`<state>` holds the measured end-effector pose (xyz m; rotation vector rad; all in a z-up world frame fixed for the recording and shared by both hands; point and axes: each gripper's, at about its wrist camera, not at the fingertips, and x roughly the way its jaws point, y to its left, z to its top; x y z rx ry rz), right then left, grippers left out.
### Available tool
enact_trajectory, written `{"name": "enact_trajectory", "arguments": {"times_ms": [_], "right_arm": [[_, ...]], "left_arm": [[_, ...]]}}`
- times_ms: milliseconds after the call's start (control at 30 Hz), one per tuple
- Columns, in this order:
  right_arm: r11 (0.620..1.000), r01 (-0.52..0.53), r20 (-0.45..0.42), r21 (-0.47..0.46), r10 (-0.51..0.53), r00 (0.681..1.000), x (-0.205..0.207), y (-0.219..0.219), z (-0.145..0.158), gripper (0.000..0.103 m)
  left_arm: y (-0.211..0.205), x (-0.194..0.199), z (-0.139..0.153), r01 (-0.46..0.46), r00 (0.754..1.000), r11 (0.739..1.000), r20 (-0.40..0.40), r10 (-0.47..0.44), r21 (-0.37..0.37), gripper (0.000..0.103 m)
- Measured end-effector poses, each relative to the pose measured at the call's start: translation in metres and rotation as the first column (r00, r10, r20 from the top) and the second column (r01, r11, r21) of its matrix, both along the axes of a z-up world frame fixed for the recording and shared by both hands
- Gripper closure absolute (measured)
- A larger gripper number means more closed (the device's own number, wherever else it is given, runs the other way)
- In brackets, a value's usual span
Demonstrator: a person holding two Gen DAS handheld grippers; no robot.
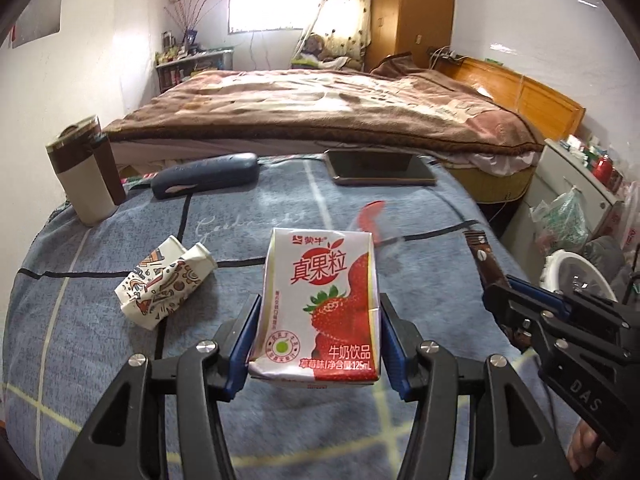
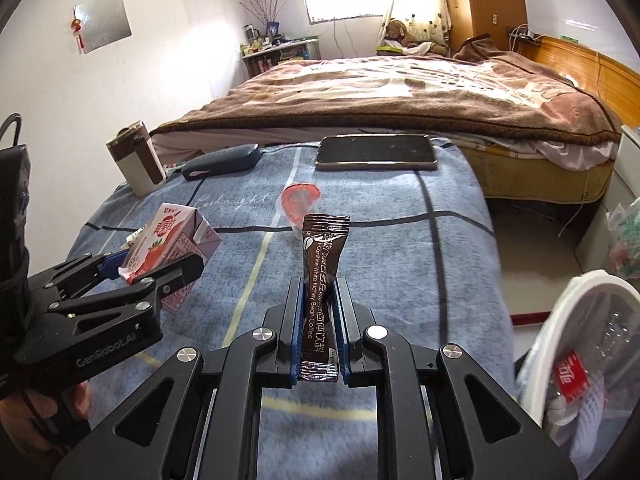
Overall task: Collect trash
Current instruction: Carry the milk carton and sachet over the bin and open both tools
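While clamped from both sides by the blue pads, strawberry milk carton stands upright in left gripper, lifted clear of blue-grey checked blanket; ahead and to the left of that gripper, crumpled patterned paper cup on its side on the cloth; farther ahead left, brown-and-cream tumbler upright, dark glasses case just beside it; straight ahead at the far edge, phone face up; between carton and phone, a clear lid with red centre – partly hidden behind the carton.

Right gripper closed tight on brown coffee sachet, held upright with its top end well above the pads; just beyond the sachet, the same red-centred lid flat on the cloth; to the right and below, white mesh bin – a crushed clear bottle with red label inside.
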<state>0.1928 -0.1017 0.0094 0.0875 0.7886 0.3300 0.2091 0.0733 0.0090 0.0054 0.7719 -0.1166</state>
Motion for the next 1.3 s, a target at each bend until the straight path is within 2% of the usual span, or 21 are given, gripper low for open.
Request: {"name": "enact_trajectory", "arguments": {"times_ms": [300,700,1100,1300], "right_arm": [[0.999,0.054,0.033,0.007,-0.054,0.998,-0.024,-0.031,0.017,0.086],[0.986,0.167,0.08,-0.005,-0.166,0.983,-0.053,-0.087,0.029,0.086],[0.961,0.277,0.089,-0.026,-0.274,0.958,-0.075,-0.145,0.031,0.086],[0.944,0.328,0.065,-0.043,-0.325,0.943,-0.079,-0.176,0.022,0.086]], "left_arm": [[-0.031,-0.029,0.025,0.058,0.997,0.998,0.055,-0.057,-0.004,0.046],[-0.087,-0.053,0.04,0.153,0.984,0.988,0.094,-0.15,-0.025,0.046],[-0.163,-0.069,0.038,0.292,0.953,0.956,0.094,-0.287,-0.043,0.046],[-0.204,-0.07,0.029,0.349,0.936,0.935,0.063,-0.345,-0.065,0.046]]}}
